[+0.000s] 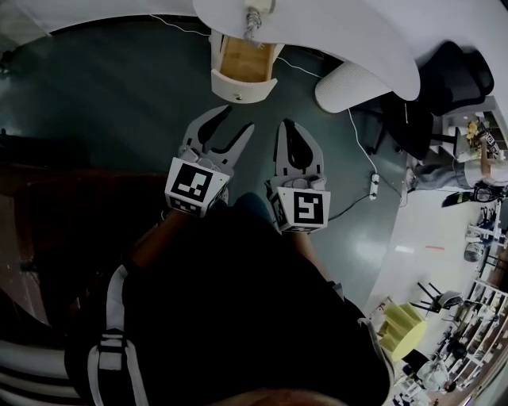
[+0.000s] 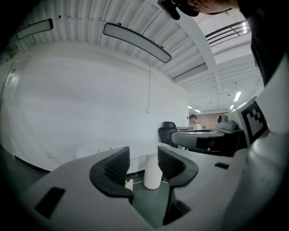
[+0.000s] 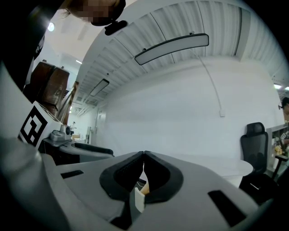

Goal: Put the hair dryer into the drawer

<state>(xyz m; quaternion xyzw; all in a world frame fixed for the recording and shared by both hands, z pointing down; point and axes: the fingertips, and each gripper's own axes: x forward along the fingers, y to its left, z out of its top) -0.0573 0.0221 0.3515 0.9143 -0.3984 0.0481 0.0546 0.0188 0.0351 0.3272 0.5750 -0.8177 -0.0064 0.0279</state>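
The left gripper (image 2: 143, 158), matt grey plastic with dark ribbed pads, is released. Its jaws stand apart with nothing between them. Far ahead through the gap a white ribbed column (image 2: 152, 173) rises under a smooth, white, curved tabletop (image 1: 333, 28). The right gripper (image 3: 143, 155) is clenched, its curved tips meeting on nothing. Ahead of both pairs of jaws and well apart from them, an open box-shaped drawer (image 1: 242, 89) with a rounded cream front and a bare wooden inside juts from the tabletop's edge. At the drawer's far end, beyond the jaws, sits a small grey ribbed thing, seemingly the hair dryer (image 1: 253, 19). Whether it lies inside the drawer or on the tabletop I cannot tell.
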